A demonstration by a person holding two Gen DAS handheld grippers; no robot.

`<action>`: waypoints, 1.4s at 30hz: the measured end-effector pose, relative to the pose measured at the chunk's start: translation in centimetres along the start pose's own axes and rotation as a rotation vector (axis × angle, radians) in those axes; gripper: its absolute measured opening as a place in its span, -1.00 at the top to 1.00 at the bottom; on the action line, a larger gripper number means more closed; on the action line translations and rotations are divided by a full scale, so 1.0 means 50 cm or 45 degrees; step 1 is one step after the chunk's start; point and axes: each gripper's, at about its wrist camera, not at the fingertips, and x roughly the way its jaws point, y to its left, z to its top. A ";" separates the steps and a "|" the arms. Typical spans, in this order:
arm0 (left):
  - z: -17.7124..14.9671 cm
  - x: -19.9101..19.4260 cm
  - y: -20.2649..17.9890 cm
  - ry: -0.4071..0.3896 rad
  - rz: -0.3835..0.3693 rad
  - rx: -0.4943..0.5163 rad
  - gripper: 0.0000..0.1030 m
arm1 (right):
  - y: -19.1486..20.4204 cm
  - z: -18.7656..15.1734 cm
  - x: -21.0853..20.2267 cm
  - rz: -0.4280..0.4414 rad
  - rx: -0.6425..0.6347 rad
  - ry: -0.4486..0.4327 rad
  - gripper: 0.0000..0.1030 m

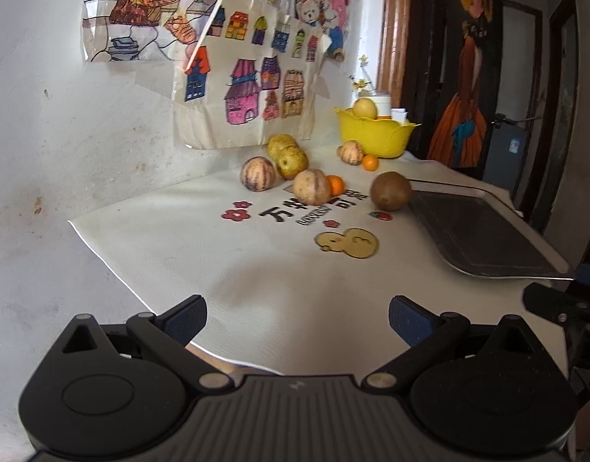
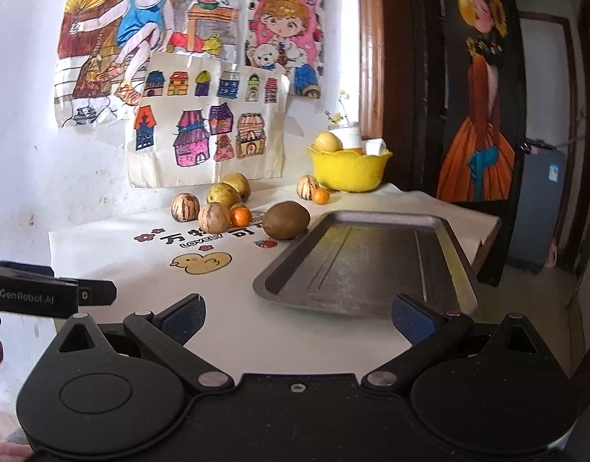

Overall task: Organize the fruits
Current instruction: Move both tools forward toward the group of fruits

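Fruits [image 2: 218, 208] lie loose beyond the empty tray [image 2: 372, 261]; both grippers, left [image 1: 297, 319] and right [image 2: 297, 319], hang spread apart, holding nothing. We judge the kiwi [image 2: 286, 219] beside the tray the easiest first pick, gripped gently across its middle.

I can't make out what lies in the far yellow bowl [image 2: 349, 171] beneath the top pear [image 2: 327, 141]; the printed words [image 1: 314, 208] are partly covered by fruit.
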 end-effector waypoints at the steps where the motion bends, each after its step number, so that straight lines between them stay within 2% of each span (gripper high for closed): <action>1: 0.005 0.003 0.006 0.001 0.007 -0.013 -0.99 | 0.004 0.004 0.009 0.009 -0.014 0.000 -0.99; 5: 0.032 0.023 0.037 0.025 -0.001 -0.071 -0.99 | -0.008 0.030 0.032 0.066 -0.058 -0.003 -0.99; 11: 0.077 0.056 0.069 0.033 0.006 -0.082 -0.99 | -0.008 0.060 0.075 0.100 -0.140 -0.001 -0.99; 20: 0.143 0.123 0.068 0.048 -0.030 -0.074 -0.99 | 0.001 0.117 0.146 0.225 -0.425 0.022 -0.99; 24: 0.172 0.163 0.052 0.074 -0.034 -0.057 -0.99 | -0.014 0.148 0.180 0.306 -0.413 0.040 -0.99; 27: 0.195 0.203 0.037 0.105 -0.004 -0.059 -0.99 | -0.030 0.174 0.208 0.369 -0.382 0.053 -0.99; 34: 0.227 0.292 0.017 0.192 -0.067 -0.082 -0.99 | -0.041 0.180 0.280 0.331 -0.542 0.017 -0.99; 42: 0.237 0.363 0.005 0.229 -0.101 -0.063 -0.94 | -0.054 0.187 0.376 0.410 -0.589 0.143 -0.99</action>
